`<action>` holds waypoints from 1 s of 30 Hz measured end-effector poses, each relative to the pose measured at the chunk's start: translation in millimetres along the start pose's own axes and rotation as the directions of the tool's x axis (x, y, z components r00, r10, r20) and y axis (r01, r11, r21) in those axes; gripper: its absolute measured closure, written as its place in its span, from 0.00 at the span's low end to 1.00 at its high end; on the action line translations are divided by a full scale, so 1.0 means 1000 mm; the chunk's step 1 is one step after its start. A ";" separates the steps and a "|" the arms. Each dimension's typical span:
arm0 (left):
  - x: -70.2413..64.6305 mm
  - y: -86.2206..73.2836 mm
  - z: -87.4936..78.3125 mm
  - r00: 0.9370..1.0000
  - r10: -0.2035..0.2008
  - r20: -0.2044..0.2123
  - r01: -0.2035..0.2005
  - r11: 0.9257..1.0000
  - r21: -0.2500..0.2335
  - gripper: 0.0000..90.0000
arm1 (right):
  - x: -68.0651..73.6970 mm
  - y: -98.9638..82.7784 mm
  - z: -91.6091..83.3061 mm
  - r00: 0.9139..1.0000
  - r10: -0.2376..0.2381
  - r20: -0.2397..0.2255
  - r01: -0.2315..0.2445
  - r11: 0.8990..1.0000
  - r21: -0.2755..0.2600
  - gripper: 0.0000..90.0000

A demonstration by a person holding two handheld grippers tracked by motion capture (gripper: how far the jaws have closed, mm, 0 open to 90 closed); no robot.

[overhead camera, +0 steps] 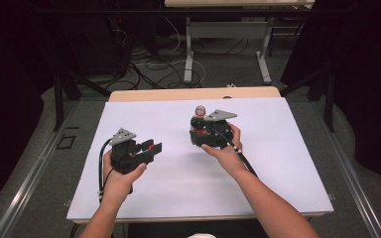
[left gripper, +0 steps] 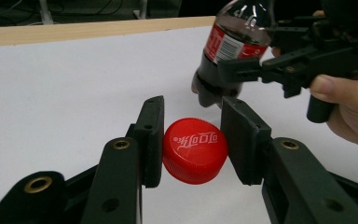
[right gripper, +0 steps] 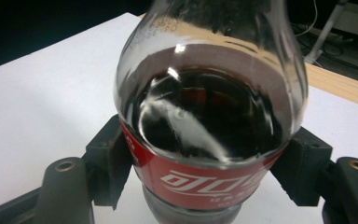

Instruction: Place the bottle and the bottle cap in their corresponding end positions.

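Left hand-held gripper point(left gripper: 191, 140) clamps red cap point(left gripper: 195, 150); right hand-held gripper point(right gripper: 205, 172) grips cola bottle point(right gripper: 209, 116)

The bottle point(right gripper: 209, 116) is clear, glossy plastic that throws bright glints off its shoulder over the dark drink, and its red label point(right gripper: 200, 179) looks like smooth, slightly shiny film. The red cap point(left gripper: 195, 150) is plastic with a satin sheen and fine ribbing round its side. Both grippers, left gripper point(left gripper: 193, 140) and right gripper point(right gripper: 205, 177), are matt black plastic with brass-coloured metal inserts. The table point(overhead camera: 144, 198) has a matt white top, paper-smooth, with a pale wood strip along its far edge.
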State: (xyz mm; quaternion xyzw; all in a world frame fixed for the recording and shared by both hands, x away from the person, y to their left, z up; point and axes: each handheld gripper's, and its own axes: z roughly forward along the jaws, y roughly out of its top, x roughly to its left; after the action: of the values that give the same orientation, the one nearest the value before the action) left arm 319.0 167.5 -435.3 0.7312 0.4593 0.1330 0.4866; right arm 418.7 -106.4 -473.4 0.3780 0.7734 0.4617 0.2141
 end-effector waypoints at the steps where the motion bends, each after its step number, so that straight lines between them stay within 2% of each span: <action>1: 0.001 0.000 0.000 1.000 0.003 0.000 -0.003 1.000 0.000 0.68 | -0.001 0.000 0.005 1.000 0.006 0.010 -0.006 1.000 0.001 0.33; 4: 0.003 -0.003 -0.001 1.000 -0.011 0.003 0.011 1.000 -0.004 0.68 | -0.005 0.000 0.018 1.000 -0.003 0.026 0.003 1.000 0.000 0.33; 7: 0.006 -0.005 -0.003 1.000 -0.014 0.002 0.014 1.000 -0.003 0.68 | -0.008 -0.002 0.029 0.999 0.020 0.027 -0.020 1.000 0.015 0.33; 9: 0.007 -0.006 -0.003 1.000 -0.019 0.001 0.019 1.000 -0.006 0.68 | -0.010 -0.004 0.035 0.999 0.020 0.040 -0.020 1.000 0.009 0.33; 11: 0.009 -0.007 -0.004 1.000 -0.021 0.003 0.021 1.000 -0.004 0.68 | -0.012 -0.005 0.041 0.999 0.014 0.051 -0.015 1.000 0.008 0.33; 17: 0.014 -0.010 -0.004 1.000 -0.029 -0.005 0.029 1.000 -0.003 0.68 | -0.021 -0.013 0.053 0.998 0.038 0.056 -0.039 0.999 0.025 0.33; 25: 0.015 -0.011 -0.001 0.999 -0.033 -0.007 0.033 0.999 0.006 0.68 | -0.018 -0.029 0.059 0.998 0.041 0.046 -0.043 0.998 0.038 0.32; 30: 0.015 -0.012 0.001 1.000 -0.029 -0.009 0.030 1.000 0.010 0.68 | -0.016 -0.037 0.057 0.998 0.031 0.046 -0.032 0.999 0.019 0.32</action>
State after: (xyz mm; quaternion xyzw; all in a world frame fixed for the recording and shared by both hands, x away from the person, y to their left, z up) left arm 321.1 180.0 -450.0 0.7262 0.4729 0.1269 0.4826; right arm 453.6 -97.7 -533.4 0.4026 0.7668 0.4485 0.2208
